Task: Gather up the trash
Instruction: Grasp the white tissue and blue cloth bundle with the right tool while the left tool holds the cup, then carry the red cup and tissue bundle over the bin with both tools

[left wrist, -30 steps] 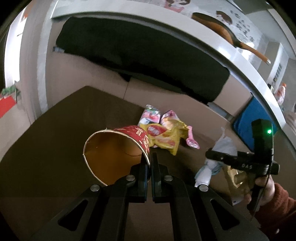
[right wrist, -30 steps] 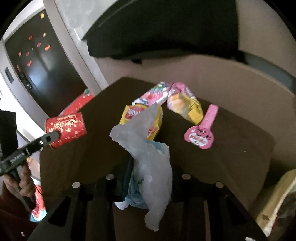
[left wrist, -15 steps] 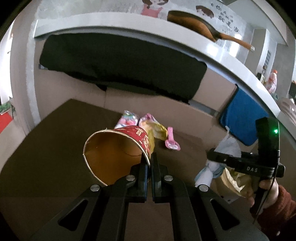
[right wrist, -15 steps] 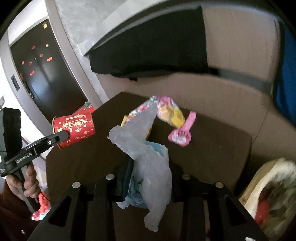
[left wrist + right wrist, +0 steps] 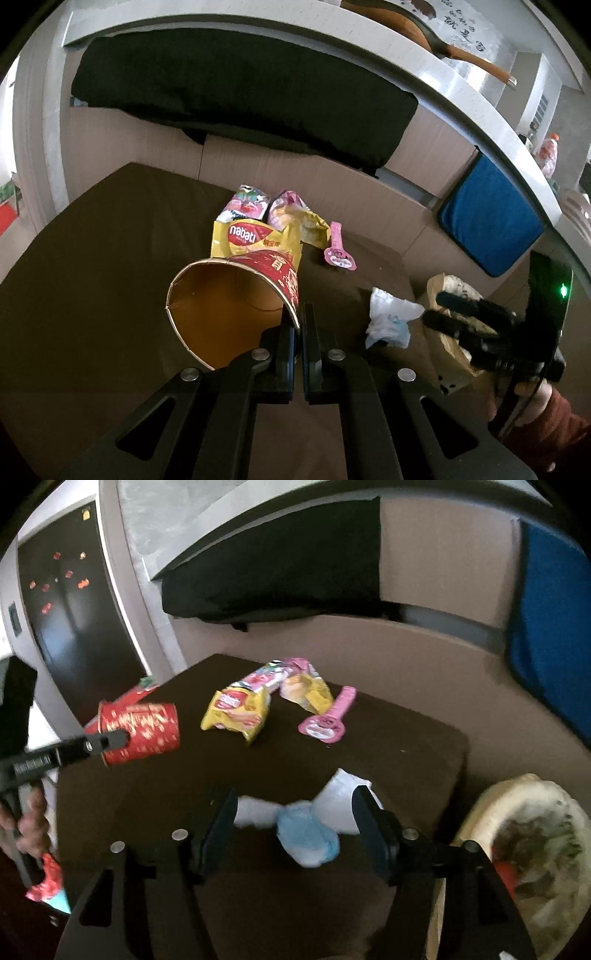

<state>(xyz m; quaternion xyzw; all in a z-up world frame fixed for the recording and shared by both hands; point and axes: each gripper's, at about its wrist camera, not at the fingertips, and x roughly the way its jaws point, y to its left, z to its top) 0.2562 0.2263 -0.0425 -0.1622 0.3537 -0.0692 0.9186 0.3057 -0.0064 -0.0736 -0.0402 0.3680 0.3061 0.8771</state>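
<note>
My left gripper (image 5: 298,317) is shut on the rim of a red paper cup (image 5: 236,306) and holds it on its side above the dark table (image 5: 92,258); the cup also shows in the right wrist view (image 5: 142,733). My right gripper (image 5: 293,808) is open. A crumpled white and blue plastic wrapper (image 5: 306,827) hangs blurred between its fingers, loose; it also shows in the left wrist view (image 5: 388,321). A yellow snack bag (image 5: 238,712), pink wrappers (image 5: 291,681) and a pink sachet (image 5: 327,722) lie on the table.
A brown paper bag (image 5: 532,853) holding trash stands open off the table's right edge. A black cushion (image 5: 240,92) and a blue cushion (image 5: 487,225) lean on the bench behind. A grey counter edge (image 5: 369,33) curves overhead.
My right gripper has opened and let go of the white and blue wrapper, which has dropped between the fingers. Both views shifted a little; the left gripper still holds the cup.
</note>
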